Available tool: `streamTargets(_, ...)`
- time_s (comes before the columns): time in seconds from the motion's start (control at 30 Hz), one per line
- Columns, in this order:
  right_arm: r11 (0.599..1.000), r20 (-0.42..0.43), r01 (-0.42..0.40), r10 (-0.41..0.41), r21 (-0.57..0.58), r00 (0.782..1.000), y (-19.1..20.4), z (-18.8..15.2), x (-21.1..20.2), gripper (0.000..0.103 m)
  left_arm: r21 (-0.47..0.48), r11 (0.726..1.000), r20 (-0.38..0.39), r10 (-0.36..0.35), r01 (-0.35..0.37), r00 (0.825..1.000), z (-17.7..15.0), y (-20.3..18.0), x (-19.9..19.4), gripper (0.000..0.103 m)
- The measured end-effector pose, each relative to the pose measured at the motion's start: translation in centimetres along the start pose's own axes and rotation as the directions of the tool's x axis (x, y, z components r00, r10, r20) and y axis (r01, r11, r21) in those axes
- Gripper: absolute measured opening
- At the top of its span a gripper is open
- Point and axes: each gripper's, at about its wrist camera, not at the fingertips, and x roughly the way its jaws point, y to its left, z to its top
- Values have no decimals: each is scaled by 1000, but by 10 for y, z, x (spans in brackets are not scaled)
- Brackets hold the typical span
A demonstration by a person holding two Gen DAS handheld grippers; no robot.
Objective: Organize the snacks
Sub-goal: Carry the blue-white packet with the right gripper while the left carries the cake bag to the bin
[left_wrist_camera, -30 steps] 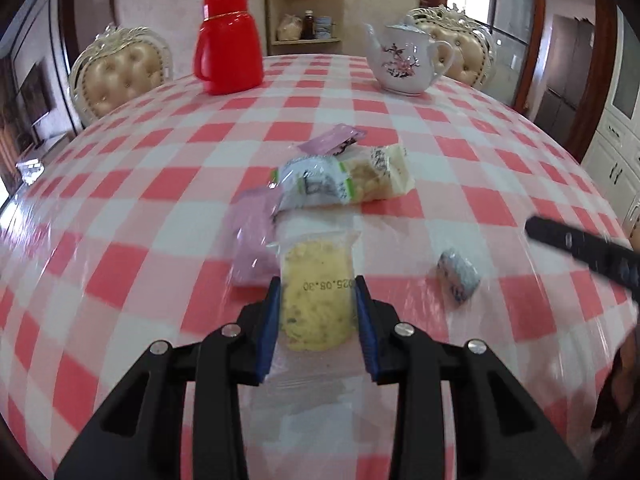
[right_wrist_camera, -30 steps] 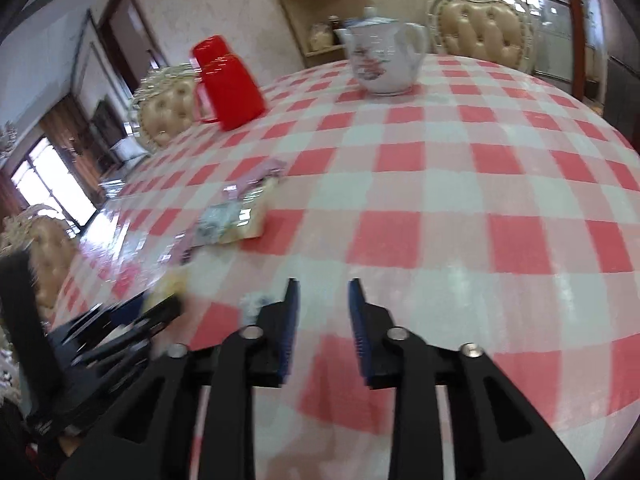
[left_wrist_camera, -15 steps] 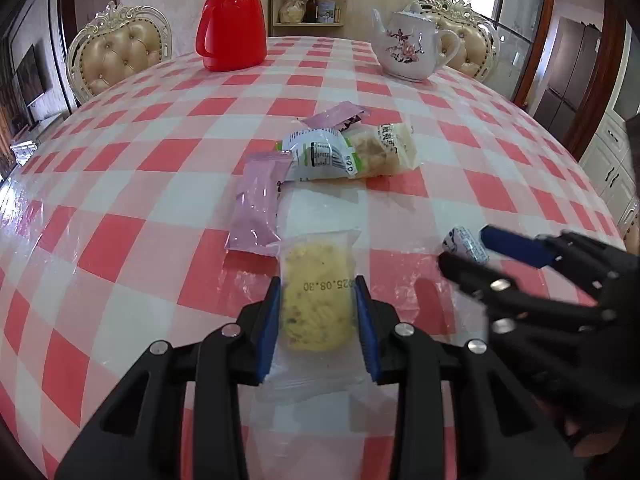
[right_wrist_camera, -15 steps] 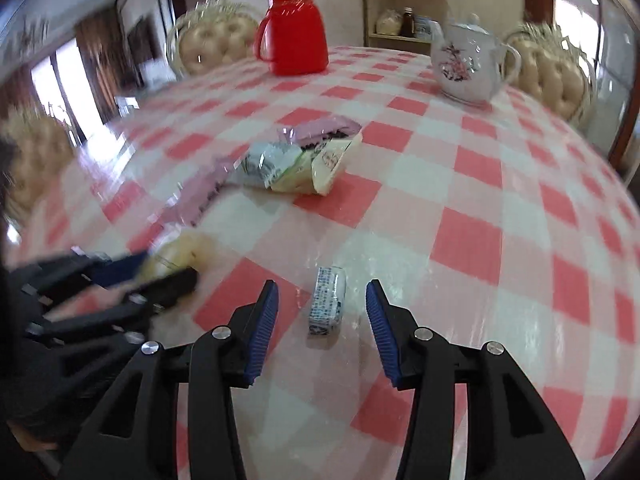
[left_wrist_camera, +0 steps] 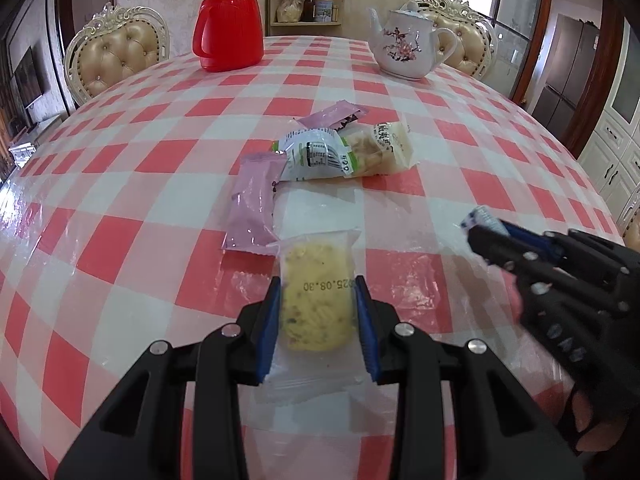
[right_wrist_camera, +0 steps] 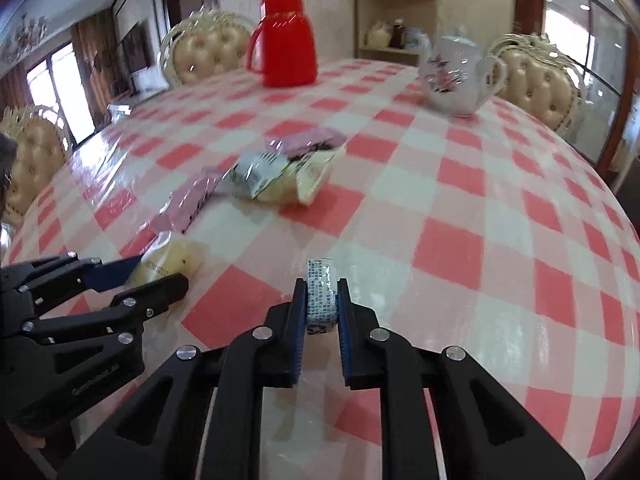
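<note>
My left gripper is shut on a clear packet with a yellow cake, which rests on the checked tablecloth. My right gripper is shut on a small blue-and-white wrapped candy low over the cloth; the same candy shows at the right gripper's tip in the left wrist view. Farther out lie a pink packet, a green-and-white packet beside a clear biscuit packet, and a second pink packet.
A red thermos jug and a white flowered teapot stand at the table's far side. Padded chairs ring the table. A shelf with jars stands behind. The left gripper shows at the left of the right wrist view.
The right gripper swung in over the small candy and its jaws closed on it. The left gripper stayed still, holding the yellow cake packet.
</note>
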Motion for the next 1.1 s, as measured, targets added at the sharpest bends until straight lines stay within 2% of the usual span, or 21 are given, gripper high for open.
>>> streamTargets(0.2, 968, 52, -145, 137, 204, 989, -37, 1, 0, 14, -11, 1000, -4, -5, 5, 1000, -1, 1, 3, 35)
streamTargets(0.27, 950, 78, -187, 173, 249, 982, -48, 1, 0, 14, -53, 998, 7, -37, 37, 999, -1, 6, -2, 35)
streamTargets(0.43, 943, 114, -196, 171, 269, 979, -51, -3, -10, 14, -117, 992, 51, -35, 41, 998, -10, 17, -23, 35)
streamTargets(0.53, 936, 103, -196, 173, 293, 980, -47, -13, -18, 14, -171, 984, 75, -31, 44, 997, -21, 29, -37, 35)
streamTargets(0.7, 955, 111, -178, 156, 238, 982, -24, -30, -41, 14, -287, 957, 133, -9, 47, 991, -42, 57, -64, 35)
streamTargets(0.77, 955, 124, -199, 174, 222, 977, -16, -36, -51, 14, -313, 950, 153, 26, 24, 988, -53, 63, -78, 35)
streamTargets(0.87, 950, 133, -235, 211, 204, 968, -4, -44, -63, 15, -320, 947, 169, 79, -21, 982, -66, 63, -94, 35)
streamTargets(1.1, 943, 108, -300, 286, 142, 952, 38, -60, -80, 14, -340, 937, 195, 152, -78, 969, -103, 60, -128, 35)
